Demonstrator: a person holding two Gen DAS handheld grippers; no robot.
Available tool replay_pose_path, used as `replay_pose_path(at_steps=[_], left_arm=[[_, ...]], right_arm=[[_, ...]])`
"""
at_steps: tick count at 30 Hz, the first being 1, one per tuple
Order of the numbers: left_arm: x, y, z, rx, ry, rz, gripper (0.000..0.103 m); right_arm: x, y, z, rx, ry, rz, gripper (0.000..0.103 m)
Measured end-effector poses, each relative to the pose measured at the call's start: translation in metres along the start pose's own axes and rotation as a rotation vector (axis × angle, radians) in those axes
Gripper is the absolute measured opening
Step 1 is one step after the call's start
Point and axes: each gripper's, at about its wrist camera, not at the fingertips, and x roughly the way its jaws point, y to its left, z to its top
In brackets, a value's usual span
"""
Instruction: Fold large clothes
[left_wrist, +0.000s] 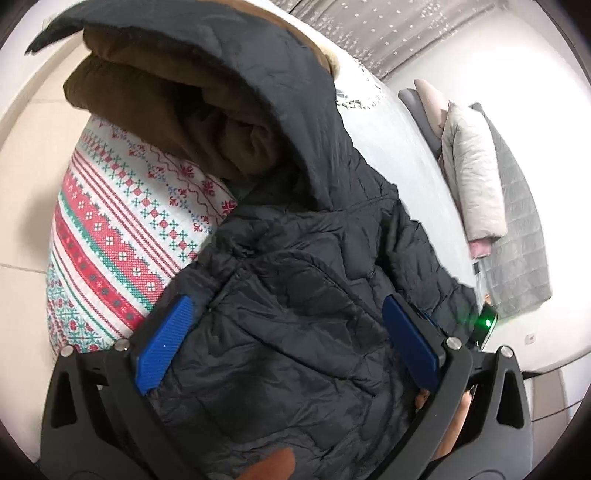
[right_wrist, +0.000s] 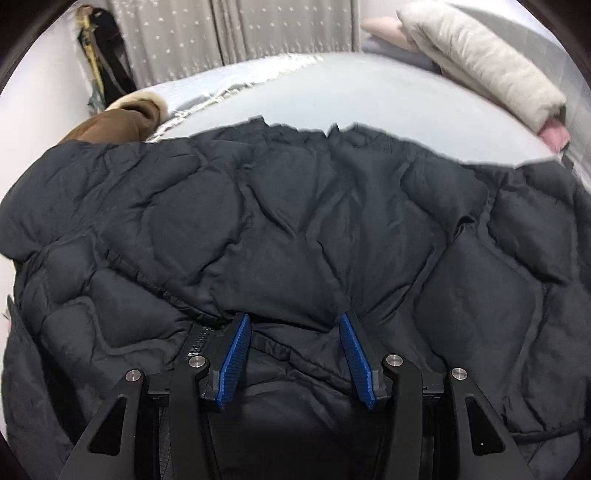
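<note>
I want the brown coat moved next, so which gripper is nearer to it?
Probably the left. The left gripper sits over the black puffer jacket with the brown coat just ahead. From the right gripper, it lies far off at upper left.

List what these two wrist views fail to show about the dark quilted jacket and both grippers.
- Left wrist view: the dark quilted puffer jacket fills the left gripper; whether its blue pads pinch fabric is unclear.
- Right wrist view: the right gripper has its fingertips buried under a fold; grip uncertain.
- Both views: the jacket's sleeves and hem are cut off by frame edges.
- Left wrist view: the brown garment is partly covered by the jacket.
</note>
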Motion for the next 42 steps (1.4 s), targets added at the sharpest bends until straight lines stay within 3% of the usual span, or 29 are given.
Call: replay_pose_path(at_steps=[4,7,12,14,16,19,23,26,29,32,34,38,42], left_arm=[[-0.007,0.008,0.007,-0.021,-0.026,-0.027,0.102],[-0.017,0.019,0.013,-0.043,-0.084,-0.007,0.102],[-0.016,0.032,0.015,-0.056,-0.061,-0.001,0.102],[-0.020,0.034,0.014,-0.043,-0.058,0.008,0.102],[-0.025,0.039,0.014,-0.038,-0.065,0.011,0.102],[-0.036,0.047,0.016,-0.045,-0.098,0.018,0.102],[-0.043,0.053,0.020,-0.065,-0.130,0.019,0.102],[-0.050,0.064,0.031,-0.102,-0.169,0.024,0.102],[-0.057,0.082,0.048,-0.159,-0.233,0.040,0.102],[-0.061,0.107,0.067,-0.254,-0.267,0.000,0.102],[-0.065,0.127,0.082,-0.329,-0.295,-0.069,0.102],[-0.070,0.160,0.108,-0.455,-0.363,-0.166,0.102],[-0.057,0.181,0.120,-0.560,-0.387,-0.245,0.102]], right_arm=[[-0.045,0.018,-0.003,0.016,-0.081,0.077,0.053],[-0.066,0.038,-0.004,-0.016,-0.077,0.087,0.057],[-0.090,0.020,-0.025,0.019,-0.060,0.118,0.058],[-0.085,0.004,-0.033,0.035,-0.026,0.117,0.060],[-0.076,-0.010,-0.049,0.021,0.061,0.120,0.064],[-0.057,-0.034,-0.079,0.056,0.134,0.169,0.064],[-0.043,-0.050,-0.096,0.093,0.050,0.203,0.064],[-0.064,-0.042,-0.096,0.124,0.069,0.138,0.064],[-0.103,-0.031,-0.094,0.080,0.025,0.144,0.064],[-0.148,-0.024,-0.090,0.071,-0.076,0.188,0.070],[-0.164,-0.025,-0.091,0.117,-0.114,0.220,0.076],[-0.164,-0.021,-0.096,0.145,-0.077,0.275,0.077],[-0.155,-0.010,-0.098,0.092,-0.067,0.254,0.077]])
